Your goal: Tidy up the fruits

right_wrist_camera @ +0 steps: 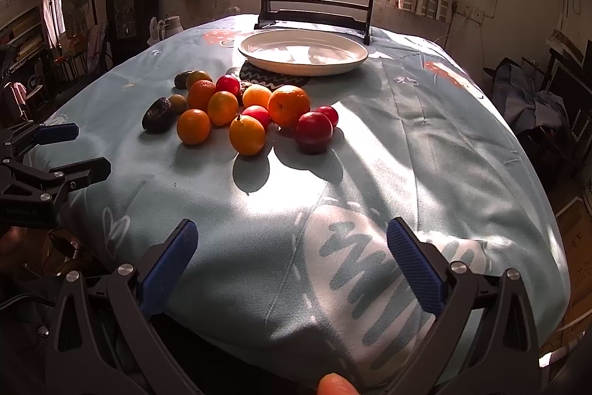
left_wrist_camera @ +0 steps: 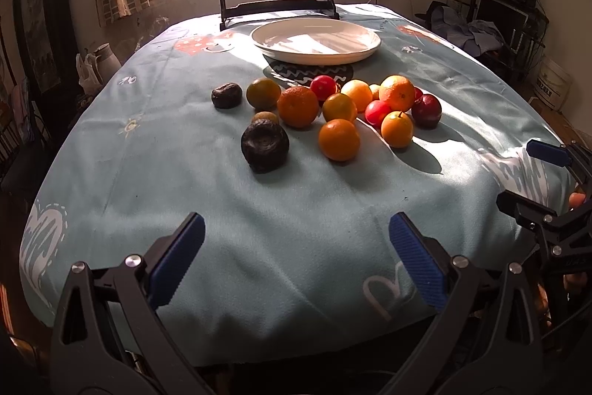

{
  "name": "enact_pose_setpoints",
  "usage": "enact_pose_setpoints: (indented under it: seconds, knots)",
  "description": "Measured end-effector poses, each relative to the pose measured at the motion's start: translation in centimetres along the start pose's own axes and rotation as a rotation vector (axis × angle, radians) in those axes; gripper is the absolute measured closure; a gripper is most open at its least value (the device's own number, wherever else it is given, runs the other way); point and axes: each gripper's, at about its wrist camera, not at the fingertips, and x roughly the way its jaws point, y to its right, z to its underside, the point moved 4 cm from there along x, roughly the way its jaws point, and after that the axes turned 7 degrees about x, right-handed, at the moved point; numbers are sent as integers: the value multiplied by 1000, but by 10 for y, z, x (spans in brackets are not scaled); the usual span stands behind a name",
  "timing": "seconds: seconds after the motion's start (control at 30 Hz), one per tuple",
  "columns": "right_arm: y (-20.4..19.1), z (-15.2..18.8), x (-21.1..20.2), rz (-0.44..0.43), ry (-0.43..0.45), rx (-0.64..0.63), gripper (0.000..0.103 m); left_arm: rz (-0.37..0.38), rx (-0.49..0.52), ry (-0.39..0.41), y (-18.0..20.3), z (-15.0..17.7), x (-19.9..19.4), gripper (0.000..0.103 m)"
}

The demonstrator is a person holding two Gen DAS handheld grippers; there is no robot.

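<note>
Both grippers, left (left_wrist_camera: pixel 296 258) and right (right_wrist_camera: pixel 292 261), spread wide, holding nothing; risk of nudging packed fruit (left_wrist_camera: pixel 338 139) off the table (left_wrist_camera: pixel 259 247) before reaching the plate (left_wrist_camera: pixel 314 41).

Fruit counts, lying clustered on the cloth: seven orange citrus (left_wrist_camera: pixel 339 139), roughly; four red round fruits (right_wrist_camera: pixel 313 132); two dark wrinkled fruits (left_wrist_camera: pixel 265 146); two small greenish ones (left_wrist_camera: pixel 263 93). One white plate (left_wrist_camera: pixel 315 40) sitting beyond.

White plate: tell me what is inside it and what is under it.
The white plate holds no fruit, only sunlight and shadow. A dark mat with a wavy pattern sticks out from under its near edge; the rest of the mat is covered.
</note>
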Motion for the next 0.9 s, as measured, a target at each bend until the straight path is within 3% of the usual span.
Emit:
enact_pose_setpoints:
  seconds: [0.9]
  knots:
    - [1, 1, 2, -3, -5, 6, 1, 0, 0, -3, 0, 0, 0, 2]
